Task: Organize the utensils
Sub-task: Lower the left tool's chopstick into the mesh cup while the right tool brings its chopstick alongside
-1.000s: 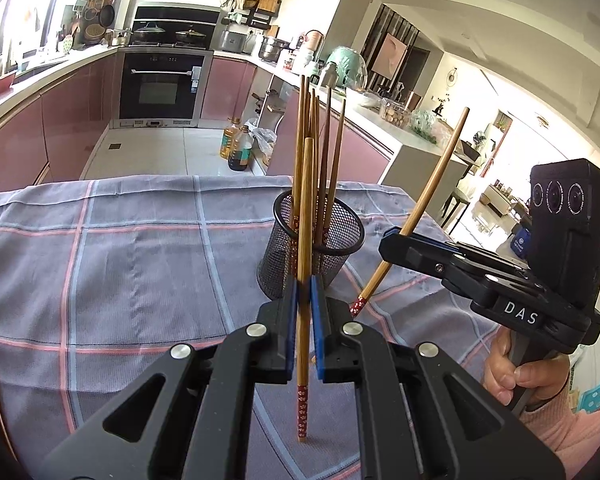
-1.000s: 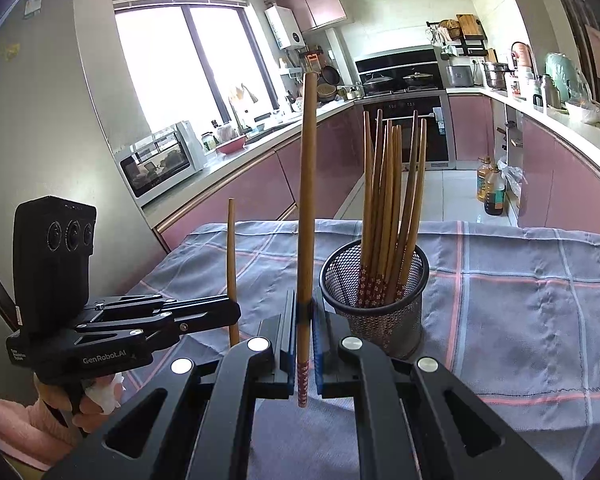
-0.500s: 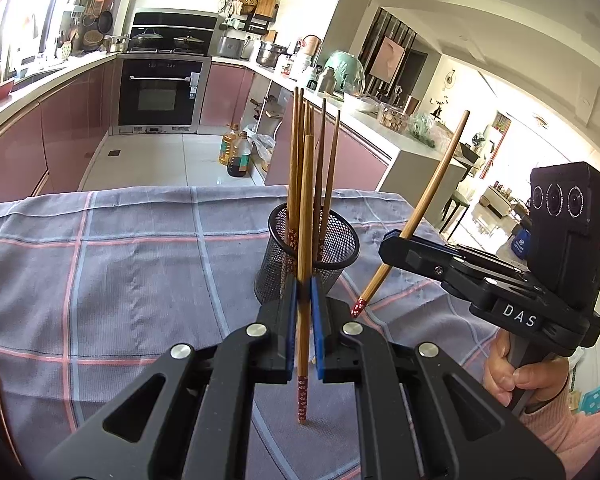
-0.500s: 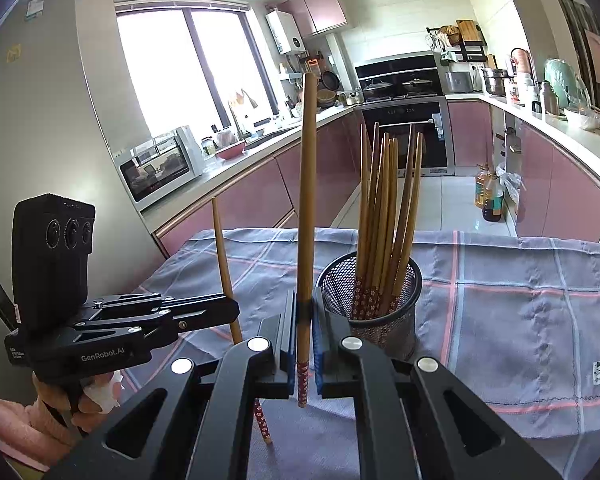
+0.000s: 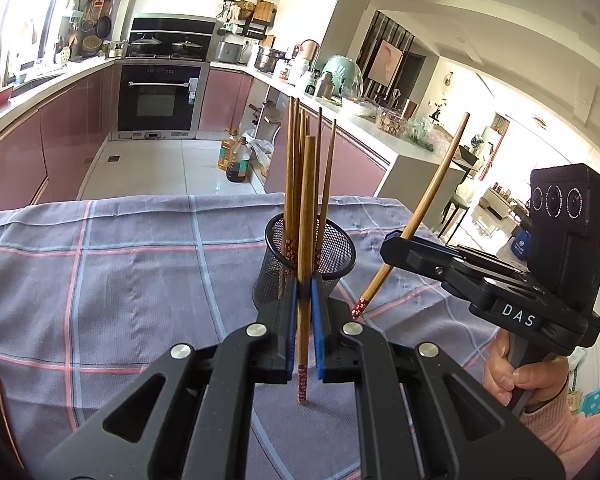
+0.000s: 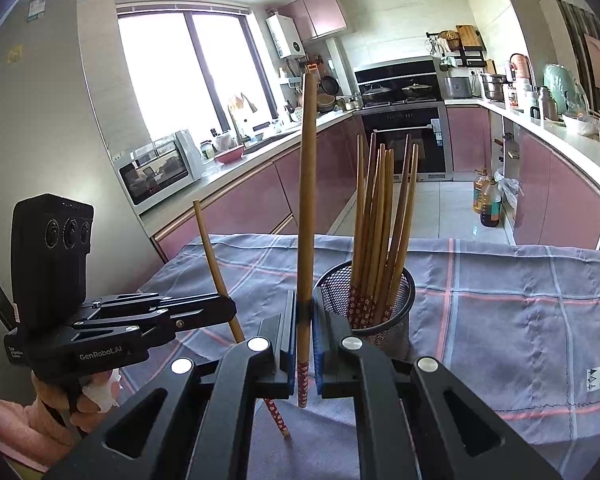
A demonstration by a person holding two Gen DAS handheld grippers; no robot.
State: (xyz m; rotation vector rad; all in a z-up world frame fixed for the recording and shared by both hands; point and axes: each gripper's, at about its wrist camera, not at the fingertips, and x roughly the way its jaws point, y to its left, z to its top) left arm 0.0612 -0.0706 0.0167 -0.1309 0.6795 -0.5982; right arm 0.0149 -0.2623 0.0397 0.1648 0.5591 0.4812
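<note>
Left wrist: jaws clamp a chopstick (image 5: pixel 305 240) upright (patterned tip down); right jaws pinch another chopstick (image 6: pixel 306 216) upright

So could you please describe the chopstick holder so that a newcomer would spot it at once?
On the checked grey tablecloth stands a black wire-mesh cup. It is the only container there, and a bundle of wooden chopsticks stands upright in it.
</note>
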